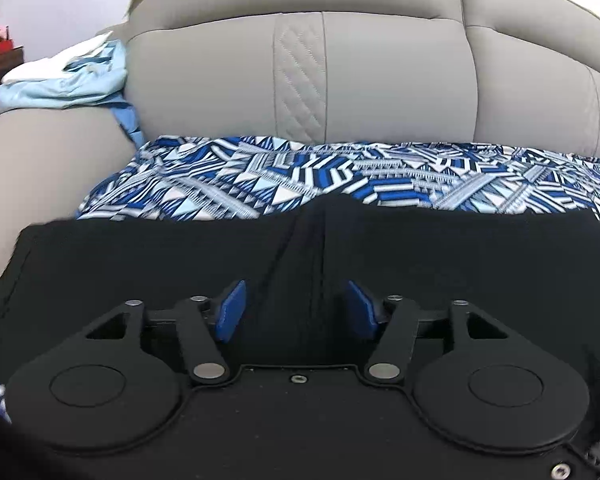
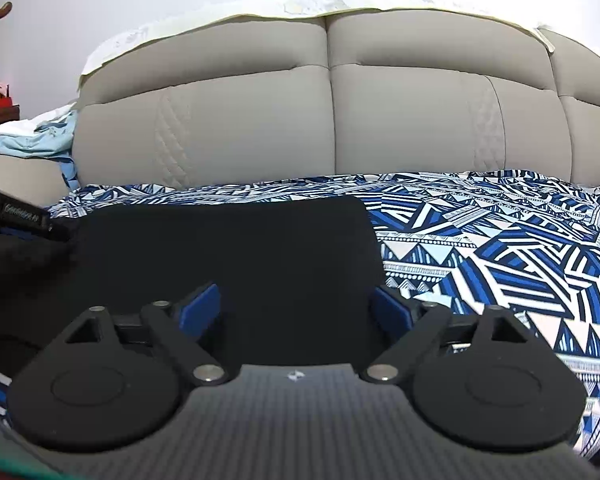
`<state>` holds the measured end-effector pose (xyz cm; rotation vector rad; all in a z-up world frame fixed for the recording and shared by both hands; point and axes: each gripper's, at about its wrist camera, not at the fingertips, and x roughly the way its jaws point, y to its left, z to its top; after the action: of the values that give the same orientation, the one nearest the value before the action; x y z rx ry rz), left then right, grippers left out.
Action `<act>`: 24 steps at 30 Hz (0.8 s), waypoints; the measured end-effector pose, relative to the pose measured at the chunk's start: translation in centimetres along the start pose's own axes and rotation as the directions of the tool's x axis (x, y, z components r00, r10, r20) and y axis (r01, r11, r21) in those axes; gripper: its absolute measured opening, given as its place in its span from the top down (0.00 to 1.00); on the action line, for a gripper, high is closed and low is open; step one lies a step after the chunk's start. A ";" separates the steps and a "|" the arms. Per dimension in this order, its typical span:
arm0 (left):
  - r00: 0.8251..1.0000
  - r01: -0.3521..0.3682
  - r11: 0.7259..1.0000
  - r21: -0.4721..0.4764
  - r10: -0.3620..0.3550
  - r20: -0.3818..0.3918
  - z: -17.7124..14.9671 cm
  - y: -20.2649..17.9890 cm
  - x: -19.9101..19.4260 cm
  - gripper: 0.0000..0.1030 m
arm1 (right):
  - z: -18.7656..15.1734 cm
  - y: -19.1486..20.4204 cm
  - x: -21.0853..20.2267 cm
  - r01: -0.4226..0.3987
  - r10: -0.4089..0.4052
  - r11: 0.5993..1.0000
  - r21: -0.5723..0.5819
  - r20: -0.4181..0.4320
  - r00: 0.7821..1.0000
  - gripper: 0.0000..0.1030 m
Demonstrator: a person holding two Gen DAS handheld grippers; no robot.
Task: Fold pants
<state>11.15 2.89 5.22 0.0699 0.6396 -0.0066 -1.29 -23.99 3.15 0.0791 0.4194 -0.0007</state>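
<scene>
Left wrist view, matte black pants [image 1: 420, 248] on geometric-print sheet [image 1: 260, 176], both hand-held grippers [image 1: 296, 308] [image 2: 296, 312] spread.

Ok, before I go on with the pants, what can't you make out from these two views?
- Near edge of the black pants: hidden under the left gripper body in the left wrist view, under the right gripper in the right.
- Pants' left end: cut off by the frame edge in both views.
- Folds and seams: the black cloth shows hardly any detail.
- Light blue clothes on the sofa arm: too small to identify.
</scene>
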 end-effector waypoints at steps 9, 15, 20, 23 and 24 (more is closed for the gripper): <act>0.999 0.007 1.000 -0.019 -0.006 0.041 -6.3 0.5 -5.3 0.27 | -1.9 3.0 -1.8 -0.017 0.017 1.000 -0.006 0.011 1.000 0.02; 0.999 0.007 1.000 0.002 -0.007 0.037 -9.4 0.0 -6.4 0.21 | -3.0 4.5 -2.3 -0.019 0.020 0.999 -0.038 0.006 1.000 0.00; 0.999 0.016 1.000 -0.018 -0.015 0.041 -10.2 0.4 -6.3 0.18 | -3.7 5.0 -2.0 -0.011 0.010 0.997 -0.074 -0.006 1.000 0.00; 0.999 0.016 0.999 -0.035 -0.014 0.037 -10.3 0.6 -6.0 0.14 | -4.0 5.0 -1.9 -0.009 0.009 0.997 -0.076 -0.009 1.000 0.00; 0.999 0.016 0.999 -0.037 -0.015 0.039 -10.2 0.8 -5.9 0.14 | -4.1 5.1 -1.8 -0.008 0.007 0.997 -0.078 -0.006 1.000 0.00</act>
<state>0.30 4.25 0.61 0.0283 0.6017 -0.0110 -4.54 -18.66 0.51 0.0036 0.4242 0.0233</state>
